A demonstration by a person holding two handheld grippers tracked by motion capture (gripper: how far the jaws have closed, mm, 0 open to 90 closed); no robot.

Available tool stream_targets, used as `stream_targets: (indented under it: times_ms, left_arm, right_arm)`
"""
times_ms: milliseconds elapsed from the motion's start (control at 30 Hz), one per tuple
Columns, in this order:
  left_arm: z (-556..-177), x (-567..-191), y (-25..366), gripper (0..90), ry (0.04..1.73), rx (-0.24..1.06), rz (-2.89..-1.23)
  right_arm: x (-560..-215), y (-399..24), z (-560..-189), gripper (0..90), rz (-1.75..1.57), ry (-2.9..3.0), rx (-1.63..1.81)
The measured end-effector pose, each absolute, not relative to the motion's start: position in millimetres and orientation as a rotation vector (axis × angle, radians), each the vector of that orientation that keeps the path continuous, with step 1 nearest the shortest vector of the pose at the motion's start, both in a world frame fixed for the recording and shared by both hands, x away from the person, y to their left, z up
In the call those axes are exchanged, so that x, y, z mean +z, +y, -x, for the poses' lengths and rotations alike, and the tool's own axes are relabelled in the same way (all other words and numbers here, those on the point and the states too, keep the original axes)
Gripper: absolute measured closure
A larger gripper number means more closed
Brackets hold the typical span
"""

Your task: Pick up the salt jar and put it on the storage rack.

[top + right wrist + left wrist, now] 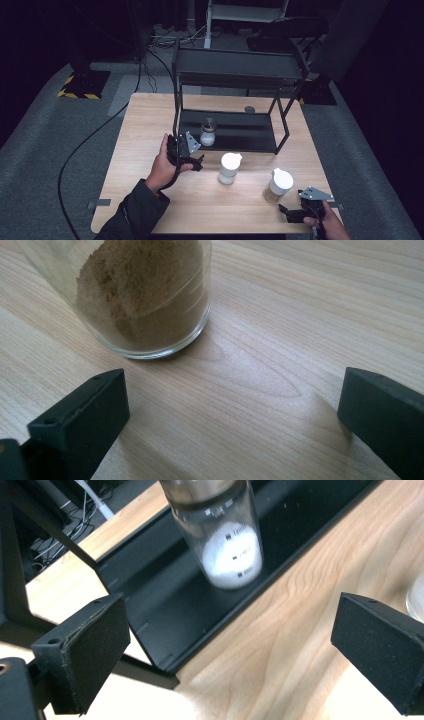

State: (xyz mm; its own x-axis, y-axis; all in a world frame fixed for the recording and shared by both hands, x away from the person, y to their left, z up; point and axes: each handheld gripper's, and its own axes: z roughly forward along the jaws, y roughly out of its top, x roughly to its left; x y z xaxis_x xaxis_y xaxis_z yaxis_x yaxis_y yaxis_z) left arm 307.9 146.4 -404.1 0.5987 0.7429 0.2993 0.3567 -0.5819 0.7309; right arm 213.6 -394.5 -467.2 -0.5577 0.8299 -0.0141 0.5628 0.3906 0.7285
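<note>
Dark sleeve (pixel 134 214); black hand-held gripper (pixel 192 161) with grey triangular plate.

A white-lidded jar of white powder (pixel 229 168) stands mid-table (pixel 150 120); cables (pixel 165 37) trail behind.

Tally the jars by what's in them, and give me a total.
White powder, metal-capped jar on the rack's lower shelf: 1
White powder, white-lidded jar on the table: 1
Brown powder jar: 1
Total: 3
</note>
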Motion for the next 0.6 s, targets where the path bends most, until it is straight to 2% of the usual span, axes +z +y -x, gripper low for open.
stream_targets:
  times_ms: [600]
  left_arm:
    - [-280.3, -422.7, 161.9, 2.3, 0.837, 0.837, -2.269]
  right_arm:
    - [-466.9, -394.1, -213.7, 0.0, -1.206, 2.278, 0.972]
